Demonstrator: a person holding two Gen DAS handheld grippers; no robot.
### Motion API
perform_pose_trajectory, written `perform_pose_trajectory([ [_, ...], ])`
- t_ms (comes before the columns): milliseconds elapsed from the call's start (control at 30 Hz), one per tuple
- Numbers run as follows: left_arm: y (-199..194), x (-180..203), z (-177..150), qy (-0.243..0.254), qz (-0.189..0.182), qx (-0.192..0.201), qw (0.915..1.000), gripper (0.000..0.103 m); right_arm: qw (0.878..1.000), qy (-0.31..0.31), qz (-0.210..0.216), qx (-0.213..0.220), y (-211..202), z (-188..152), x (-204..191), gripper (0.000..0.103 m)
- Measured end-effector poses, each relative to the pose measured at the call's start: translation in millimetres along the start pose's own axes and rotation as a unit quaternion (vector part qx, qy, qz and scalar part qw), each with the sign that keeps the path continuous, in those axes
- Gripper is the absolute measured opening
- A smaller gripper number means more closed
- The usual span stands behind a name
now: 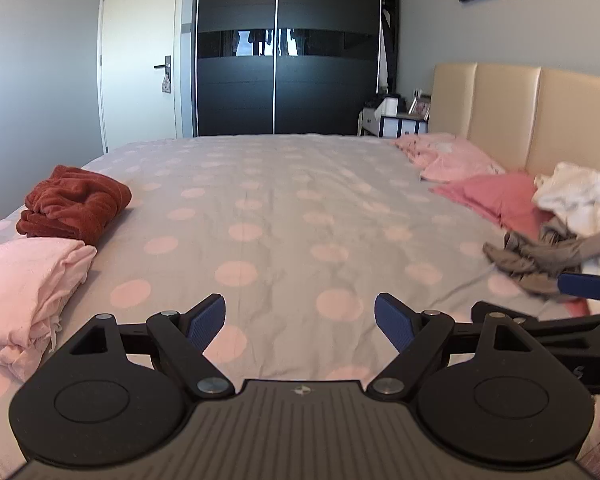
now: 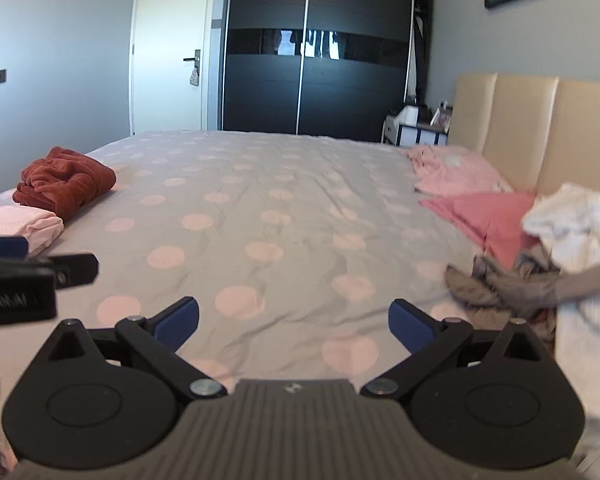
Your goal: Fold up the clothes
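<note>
While both the left gripper [image 1: 300, 316] and right gripper [image 2: 294, 322] hover spread and empty over the bed [image 1: 284, 208], folded clothes [image 1: 74, 204] lie left, an unfolded heap [image 2: 572, 248] right; likely next, a garment from the heap.

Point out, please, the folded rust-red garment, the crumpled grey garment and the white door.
rust-red garment [image 1: 74, 202], left wrist view, top fold.
grey garment [image 2: 496, 288], right wrist view, bunched middle.
white door [image 1: 140, 48], left wrist view, panel centre.

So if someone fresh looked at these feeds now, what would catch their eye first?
Probably the rust-red folded garment on the left of the polka-dot bedspread, just beyond a folded pale pink stack. Next, the unfolded heap on the right by the headboard: white clothes over a crumpled grey garment. Both grippers, left gripper and right gripper, hang open and empty.
</note>
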State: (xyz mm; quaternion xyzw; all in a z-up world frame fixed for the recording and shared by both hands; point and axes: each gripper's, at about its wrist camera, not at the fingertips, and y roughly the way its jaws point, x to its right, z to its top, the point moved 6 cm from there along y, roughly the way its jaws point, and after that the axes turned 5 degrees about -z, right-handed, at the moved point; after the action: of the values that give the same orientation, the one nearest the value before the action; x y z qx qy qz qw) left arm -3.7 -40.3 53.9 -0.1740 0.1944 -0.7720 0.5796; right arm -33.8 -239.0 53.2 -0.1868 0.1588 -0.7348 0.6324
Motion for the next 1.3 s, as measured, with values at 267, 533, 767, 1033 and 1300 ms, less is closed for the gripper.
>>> perform_pose_trajectory([
  [267, 14, -9, -16, -0.002, 0.026, -0.013, 0.9996, 0.082, 0.999, 0.019, -0.030, -0.005, 21, -18, -11, 0.102],
  [533, 26, -16, -18, 0.006, 0.049, -0.020, 0.9986, 0.082, 1.000, 0.021, -0.012, -0.006, 39, -17, -25, 0.102],
  [767, 27, -33, -19, -0.008, 0.065, -0.019, 0.9977, 0.082, 1.000, -0.004, 0.009, 0.000, 47, -16, -44, 0.102],
  [1033, 28, -38, -20, -0.010, 0.069, -0.036, 0.9969, 0.082, 1.000, -0.018, 0.014, 0.005, 45, -16, -55, 0.102],
  [1300, 22, -38, -19, -0.014, 0.071, -0.038, 0.9967, 0.082, 1.000, -0.014, 0.009, 0.015, 39, -14, -59, 0.102],
])
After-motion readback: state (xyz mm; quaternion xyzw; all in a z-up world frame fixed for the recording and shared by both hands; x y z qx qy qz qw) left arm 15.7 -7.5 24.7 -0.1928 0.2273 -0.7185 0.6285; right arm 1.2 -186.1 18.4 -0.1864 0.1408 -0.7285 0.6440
